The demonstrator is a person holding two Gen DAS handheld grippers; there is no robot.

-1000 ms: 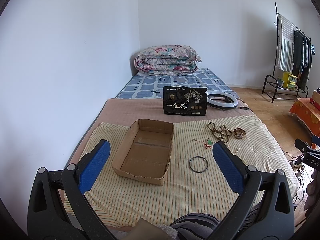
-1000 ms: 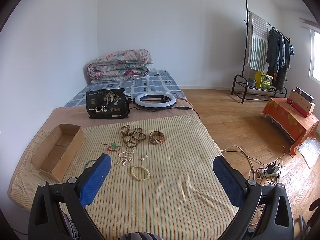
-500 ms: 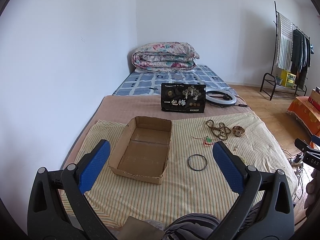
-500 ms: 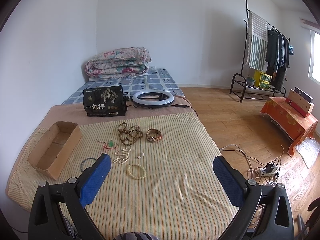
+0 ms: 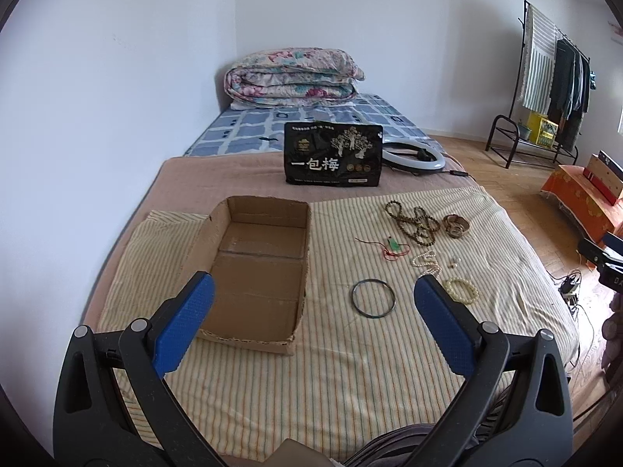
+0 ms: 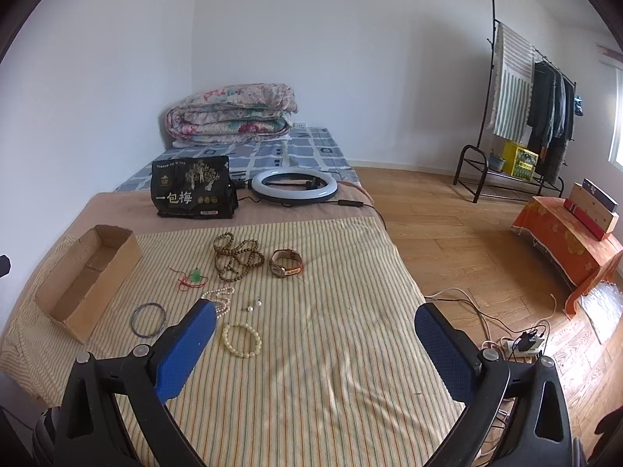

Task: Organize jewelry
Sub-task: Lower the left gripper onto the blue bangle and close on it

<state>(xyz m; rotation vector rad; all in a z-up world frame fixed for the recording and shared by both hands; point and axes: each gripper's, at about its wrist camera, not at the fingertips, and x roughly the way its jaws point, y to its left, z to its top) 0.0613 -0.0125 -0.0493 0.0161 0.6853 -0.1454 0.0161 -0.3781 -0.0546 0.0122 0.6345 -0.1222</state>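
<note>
An open cardboard box [image 5: 257, 268] [image 6: 87, 276] lies on the striped cloth. Right of it lie a dark bangle [image 5: 373, 297] [image 6: 148, 319], a cream bead bracelet [image 5: 462, 290] [image 6: 241, 339], a white pearl strand [image 5: 425, 262] [image 6: 220, 297], a green pendant on red cord [image 5: 393, 247] [image 6: 193, 277], brown prayer beads [image 5: 412, 222] [image 6: 235, 257], a watch [image 5: 456, 226] [image 6: 286, 264] and small pearl earrings [image 6: 254, 305]. My left gripper [image 5: 311, 307] is open, above the box's near right corner. My right gripper [image 6: 315, 329] is open, above the cloth right of the bracelet. Both are empty.
A black snack bag [image 5: 333, 159] and a white ring light [image 6: 294, 184] stand behind the cloth. A folded quilt [image 5: 292, 78] lies at the bed's far end. Right of the bed are wooden floor with cables [image 6: 518, 340], a clothes rack [image 6: 525, 116] and an orange-covered stool [image 6: 568, 245].
Both grippers have moved forward and lower over the bed; the box and jewelry look nearer. Both stay open. Nothing on the cloth has moved.
</note>
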